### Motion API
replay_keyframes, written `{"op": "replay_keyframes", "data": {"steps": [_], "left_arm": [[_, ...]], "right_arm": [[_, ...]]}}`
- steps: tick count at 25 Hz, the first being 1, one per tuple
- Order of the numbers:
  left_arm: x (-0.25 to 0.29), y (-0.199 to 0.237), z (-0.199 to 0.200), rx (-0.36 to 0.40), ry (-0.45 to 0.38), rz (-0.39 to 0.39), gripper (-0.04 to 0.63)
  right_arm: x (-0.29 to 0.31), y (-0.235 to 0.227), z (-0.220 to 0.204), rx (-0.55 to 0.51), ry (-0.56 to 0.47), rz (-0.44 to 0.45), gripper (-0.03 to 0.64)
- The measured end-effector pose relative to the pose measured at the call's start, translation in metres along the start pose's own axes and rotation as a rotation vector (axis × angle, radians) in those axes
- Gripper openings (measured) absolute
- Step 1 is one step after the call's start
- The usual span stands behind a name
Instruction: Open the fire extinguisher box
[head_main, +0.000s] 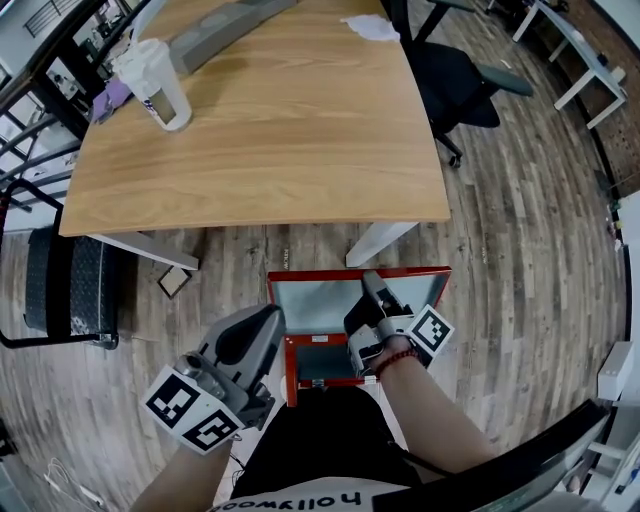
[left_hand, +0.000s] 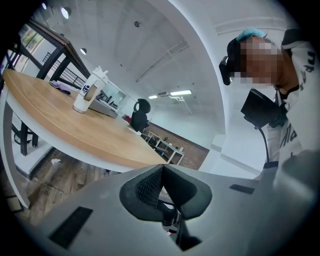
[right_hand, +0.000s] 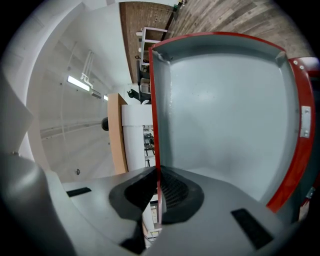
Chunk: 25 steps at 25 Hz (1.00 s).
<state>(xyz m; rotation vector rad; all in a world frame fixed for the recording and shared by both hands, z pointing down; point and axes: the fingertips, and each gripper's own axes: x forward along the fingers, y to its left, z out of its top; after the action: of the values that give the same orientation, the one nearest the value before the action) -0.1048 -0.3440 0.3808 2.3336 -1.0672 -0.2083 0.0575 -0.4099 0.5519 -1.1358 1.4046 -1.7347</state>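
Observation:
The red fire extinguisher box (head_main: 291, 371) stands on the wood floor just in front of my legs. Its lid (head_main: 322, 304) is swung up, grey inside facing me. My right gripper (head_main: 371, 288) is shut on the lid's edge. In the right gripper view the thin red edge (right_hand: 154, 125) runs straight between the ribbed pads (right_hand: 172, 189), with the lid's grey inner face (right_hand: 225, 110) to the right. My left gripper (head_main: 264, 322) hovers left of the box, apart from it. In the left gripper view its jaws (left_hand: 161, 172) are shut on nothing and point up past the table.
A wooden table (head_main: 260, 120) stands just beyond the box, its white legs (head_main: 378, 240) close to the lid. A white bottle (head_main: 160, 85) stands on it. A black office chair (head_main: 455, 75) is at the right, a black mesh bin (head_main: 70, 290) at the left.

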Motion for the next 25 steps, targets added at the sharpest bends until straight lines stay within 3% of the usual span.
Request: {"op": "replay_keyframes", "data": {"steps": [17, 25], "left_arm": [[0.001, 0.014, -0.012, -0.019, 0.022, 0.058, 0.006], [-0.001, 0.014, -0.013, -0.028, 0.003, 0.043, 0.006]], "right_arm": [[0.027, -0.014, 0.009, 0.003, -0.015, -0.034, 0.026], [0.03, -0.014, 0.011, -0.083, 0.001, -0.013, 0.026]]}}
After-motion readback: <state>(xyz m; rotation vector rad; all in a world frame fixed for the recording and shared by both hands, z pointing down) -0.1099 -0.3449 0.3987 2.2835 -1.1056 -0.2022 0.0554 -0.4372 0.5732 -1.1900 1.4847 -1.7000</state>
